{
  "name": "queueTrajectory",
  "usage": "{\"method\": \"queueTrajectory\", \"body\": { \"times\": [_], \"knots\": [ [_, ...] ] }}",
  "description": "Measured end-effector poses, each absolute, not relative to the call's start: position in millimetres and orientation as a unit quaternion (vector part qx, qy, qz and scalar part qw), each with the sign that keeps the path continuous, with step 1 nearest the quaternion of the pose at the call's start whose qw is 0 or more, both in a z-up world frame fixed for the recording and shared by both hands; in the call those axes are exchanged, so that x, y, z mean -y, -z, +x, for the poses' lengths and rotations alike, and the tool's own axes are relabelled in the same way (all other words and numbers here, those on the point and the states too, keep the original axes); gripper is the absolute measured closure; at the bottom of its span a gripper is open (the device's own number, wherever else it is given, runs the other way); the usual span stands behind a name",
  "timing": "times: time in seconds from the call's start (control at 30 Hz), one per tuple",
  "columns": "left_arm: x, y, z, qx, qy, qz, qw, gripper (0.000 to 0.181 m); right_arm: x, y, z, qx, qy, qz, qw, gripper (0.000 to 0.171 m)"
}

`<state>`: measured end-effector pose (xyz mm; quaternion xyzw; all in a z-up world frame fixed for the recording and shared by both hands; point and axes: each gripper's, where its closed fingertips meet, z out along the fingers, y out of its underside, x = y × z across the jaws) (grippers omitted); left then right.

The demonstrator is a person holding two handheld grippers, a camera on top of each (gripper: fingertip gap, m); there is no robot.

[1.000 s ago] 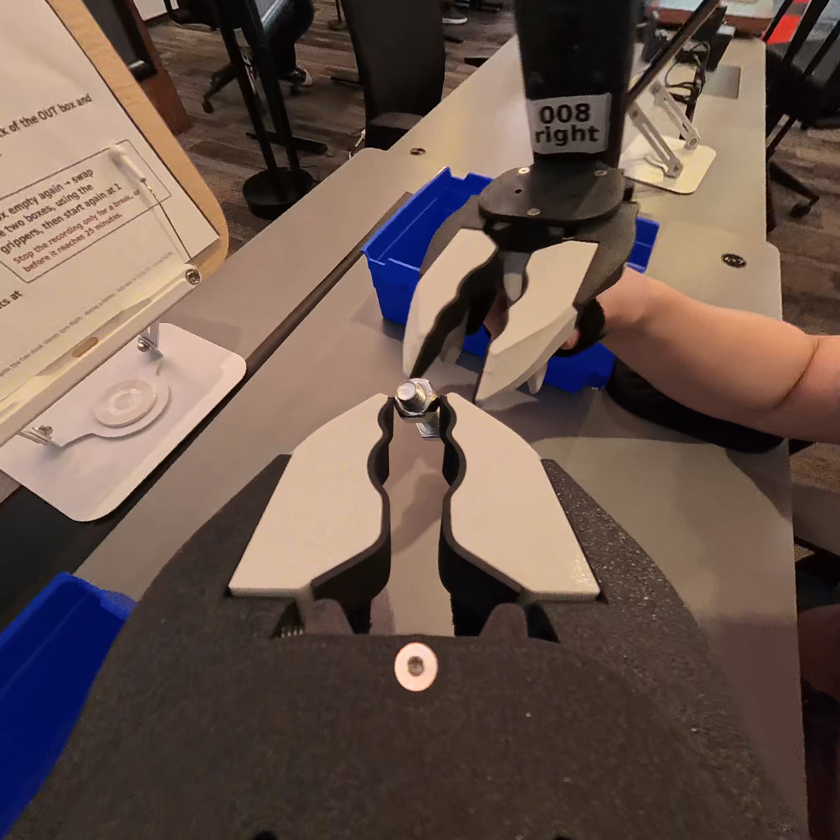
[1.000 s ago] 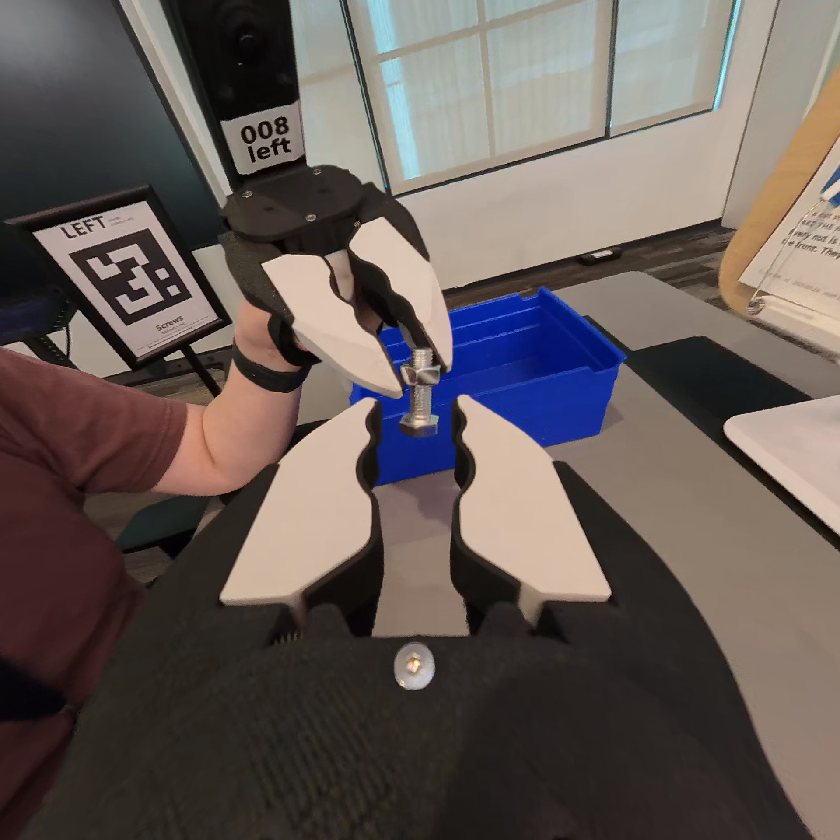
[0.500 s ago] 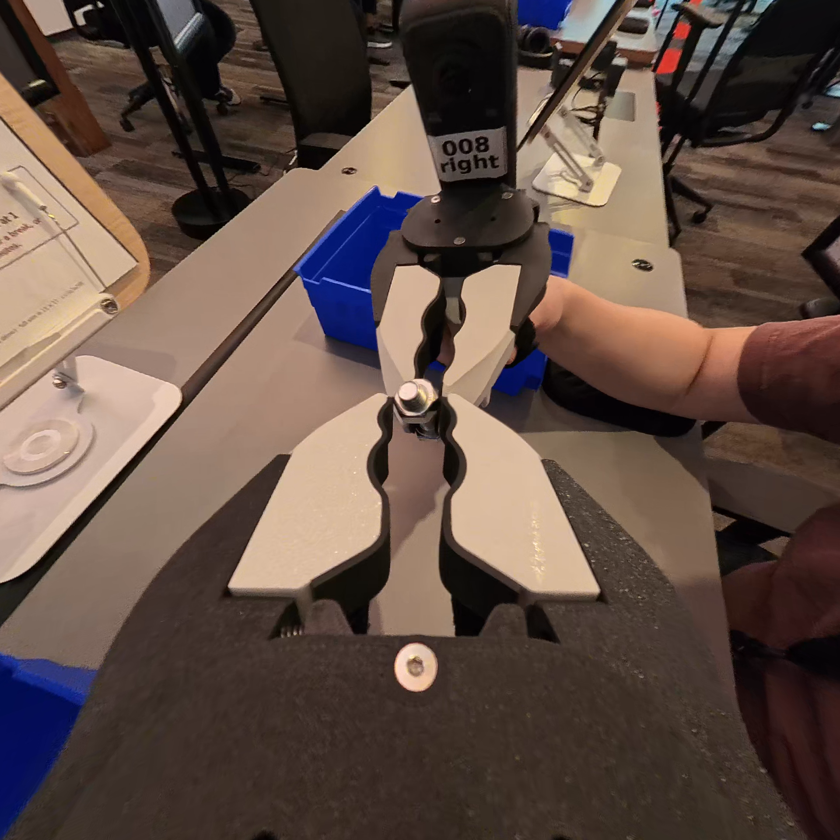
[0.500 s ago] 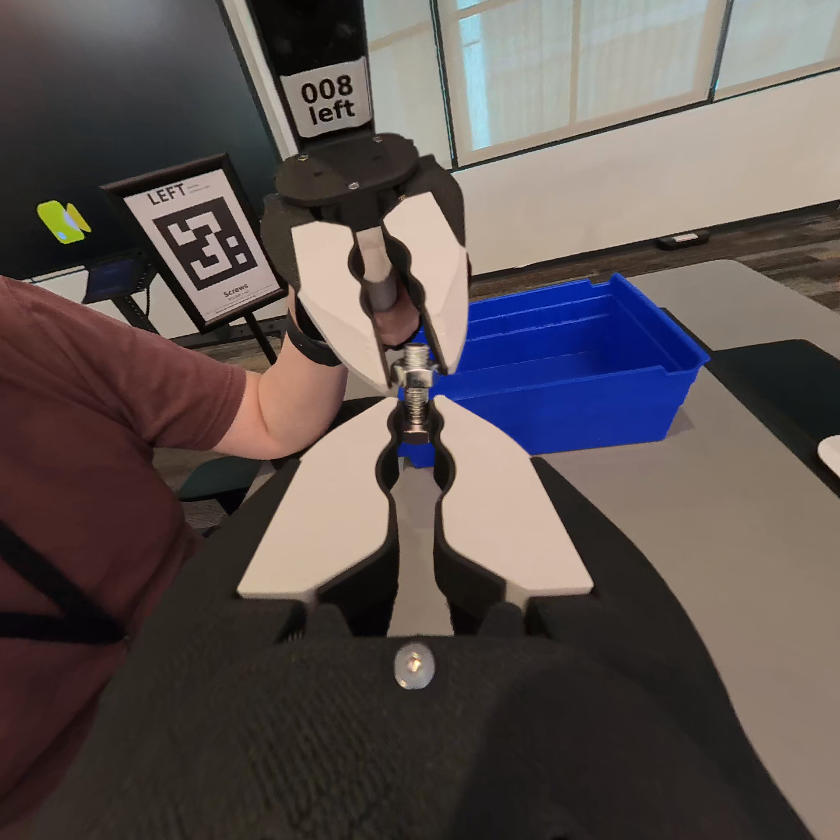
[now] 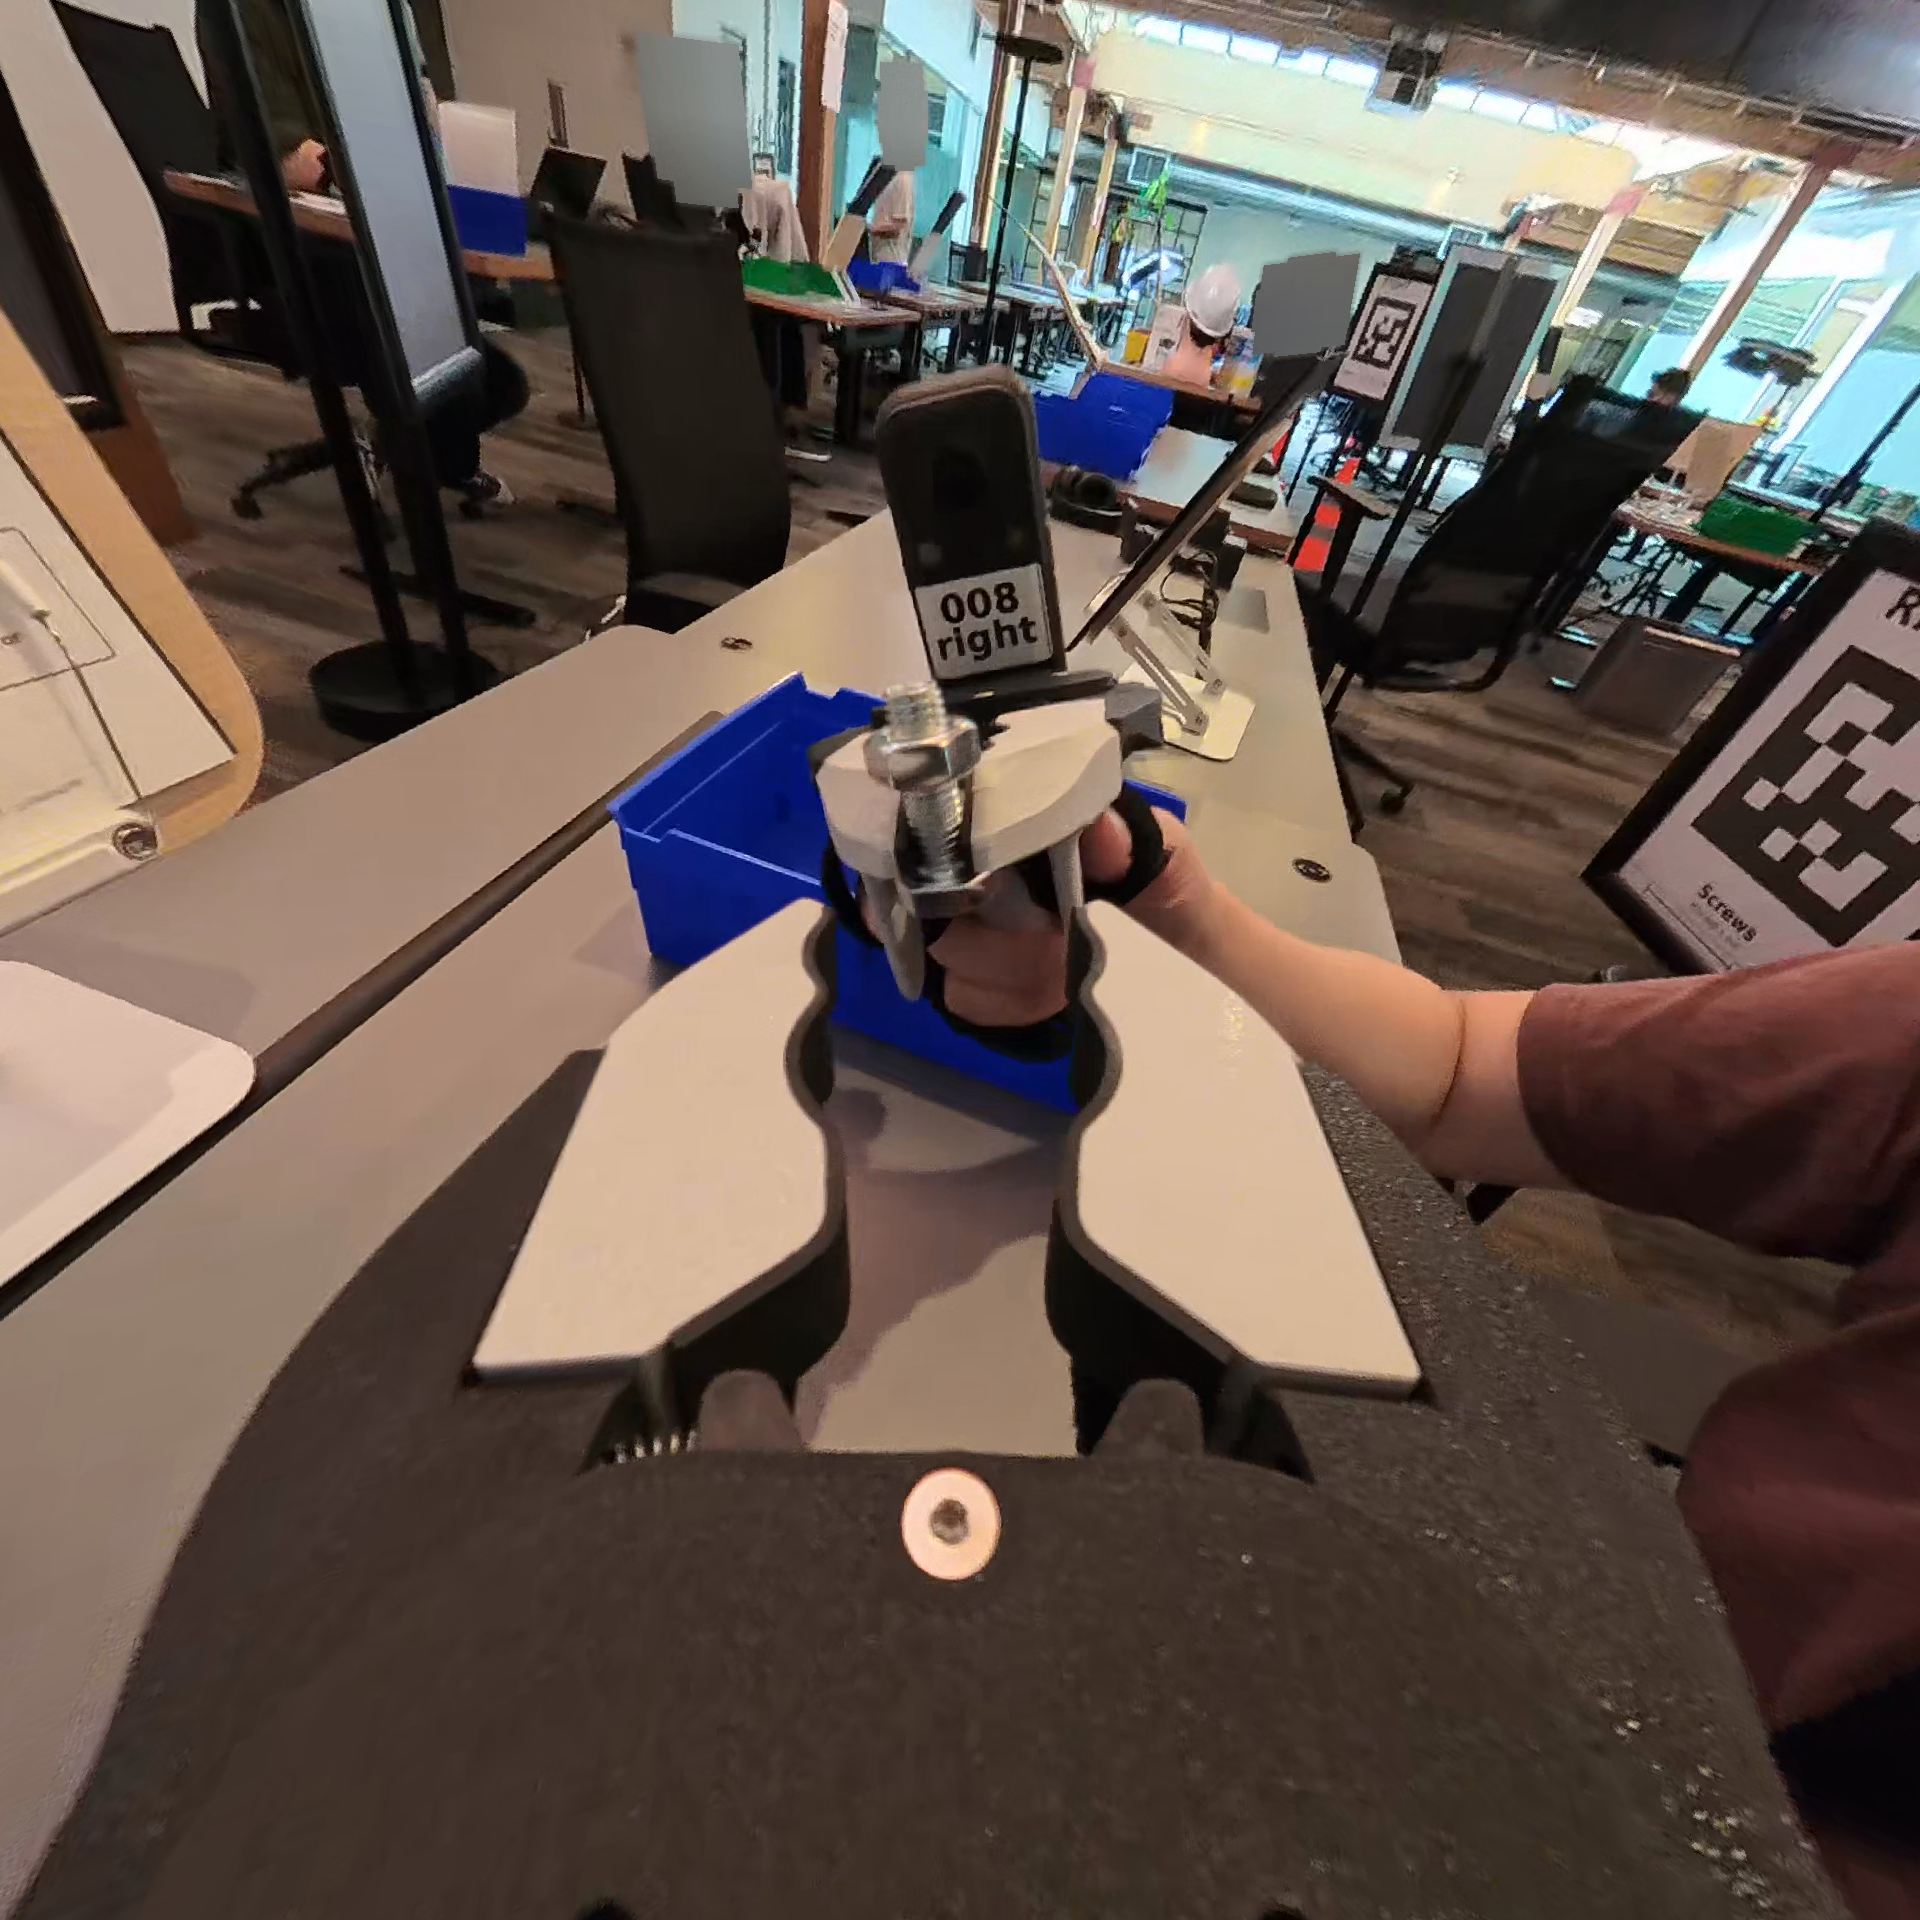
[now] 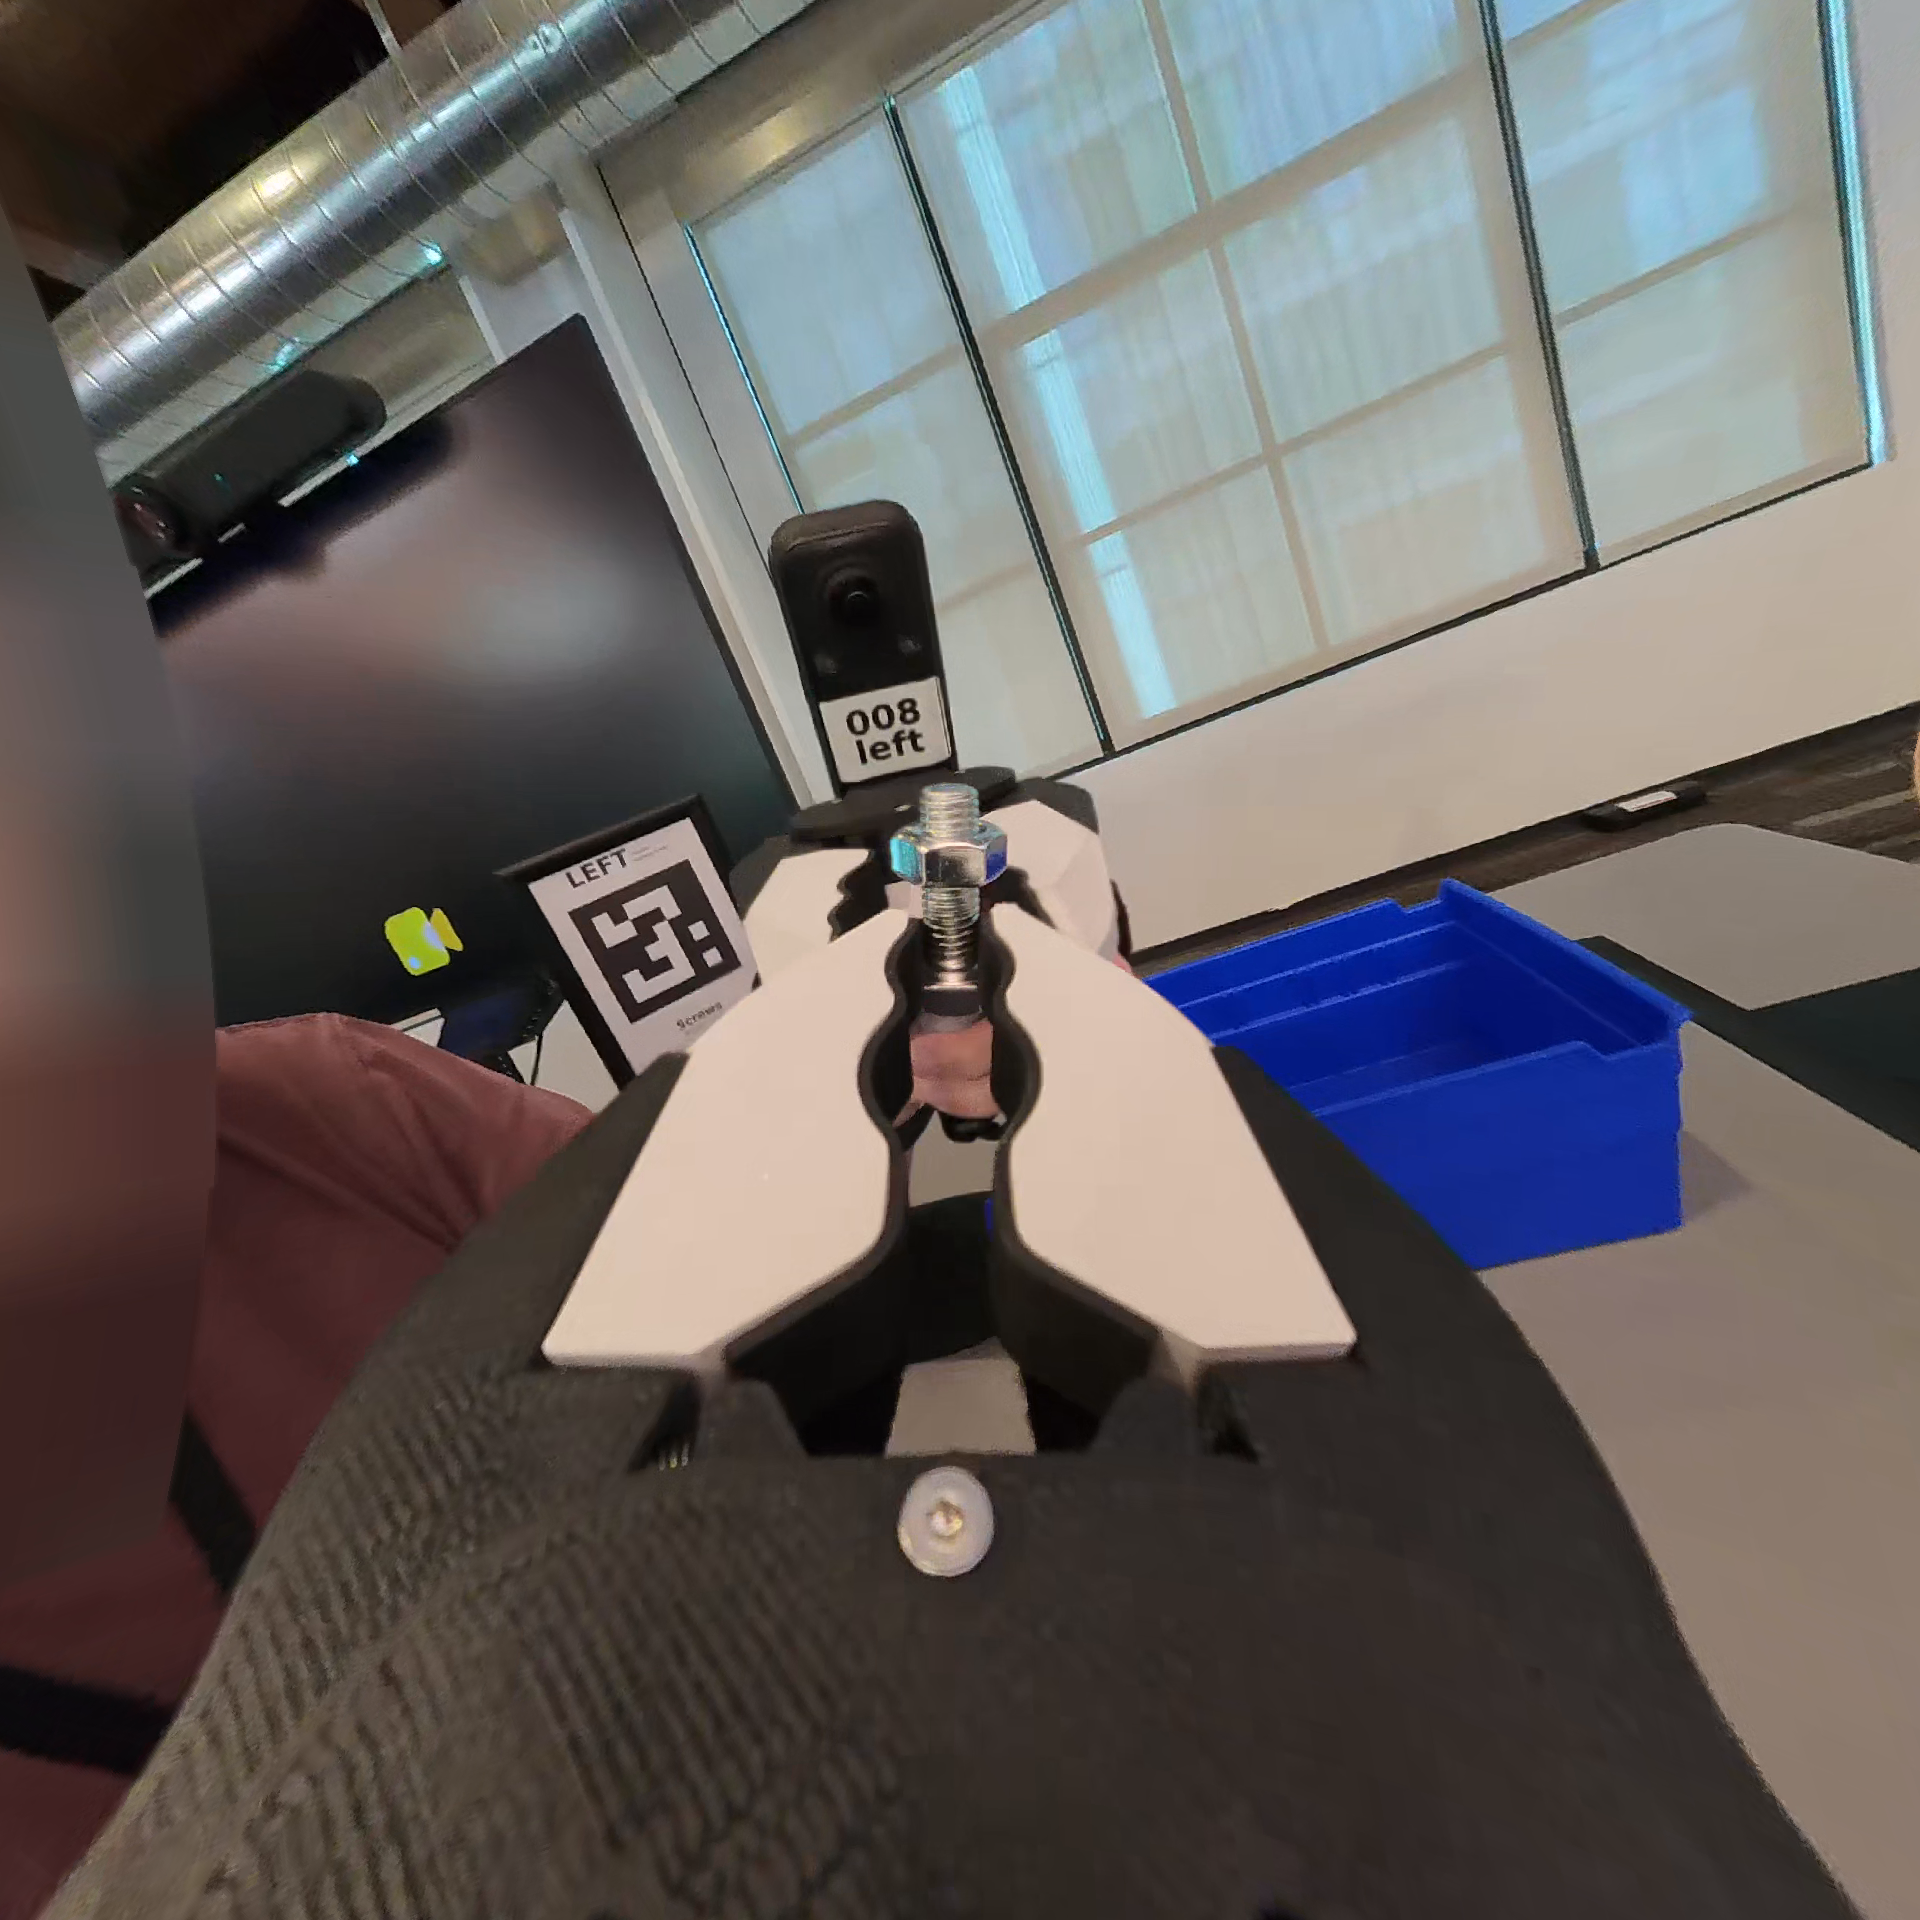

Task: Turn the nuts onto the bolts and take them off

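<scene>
— Jaws first: how do they stand?

— Right gripper (image 6: 948, 951) is clamped on the lower shank of a bolt (image 6: 948, 920), just above its head. Left gripper (image 5: 954, 930) is spread wide and grips nothing.

— Where is the bolt?

— It is in the air above a grey table (image 6: 1714, 1455), upright with the threaded end up. A blue bin (image 6: 1507, 1164) sits on the table behind it. A nut (image 6: 940, 857) sits near the top of the thread, clear above the right fingers.

— Why hold it so low?

— My guess is that it leaves the nut free all round, so the left can close on its flats and turn it. The left faces the right head-on, its tips close to the nut. I cannot tell whether they flank it or stop just short.

— Is the nut going on or coming off?

— I cannot tell. A little thread shows above the nut and much more below it.
</scene>
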<state>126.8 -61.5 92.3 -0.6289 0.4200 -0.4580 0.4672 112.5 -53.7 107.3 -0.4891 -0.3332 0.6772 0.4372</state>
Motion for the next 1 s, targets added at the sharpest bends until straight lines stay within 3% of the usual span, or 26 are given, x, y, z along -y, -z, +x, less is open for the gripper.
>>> {"method": "queueTrajectory", "body": {
  "times": [0.37,0.5,0.6,0.67,0.87,1.0],
  "knots": [
    [64.1,-92.5,139.5,-0.412,0.462,-0.608,0.497,0.162,62.1,-112.6,109.3,0.361,-0.646,-0.471,0.481,0.161],
    [65.8,-91.8,139.6,-0.421,0.458,-0.606,0.496,0.162,64.1,-113.0,109.9,0.371,-0.642,-0.475,0.474,0.161],
    [66.1,-90.7,140.0,-0.426,0.451,-0.607,0.496,0.162,66.5,-117.0,112.3,0.376,-0.638,-0.476,0.474,0.151],
    [66.8,-91.9,139.5,-0.427,0.451,-0.606,0.498,0.162,63.8,-116.3,114.1,0.380,-0.621,-0.484,0.486,0.160],
    [66.9,-88.1,138.1,-0.438,0.432,-0.615,0.493,0.162,64.6,-110.5,112.7,0.405,-0.588,-0.501,0.489,0.161],
    [67.0,-84.8,140.1,-0.455,0.389,-0.619,0.508,0.145,70.3,-113.9,110.7,0.410,-0.592,-0.492,0.488,0.161]
  ]
}}
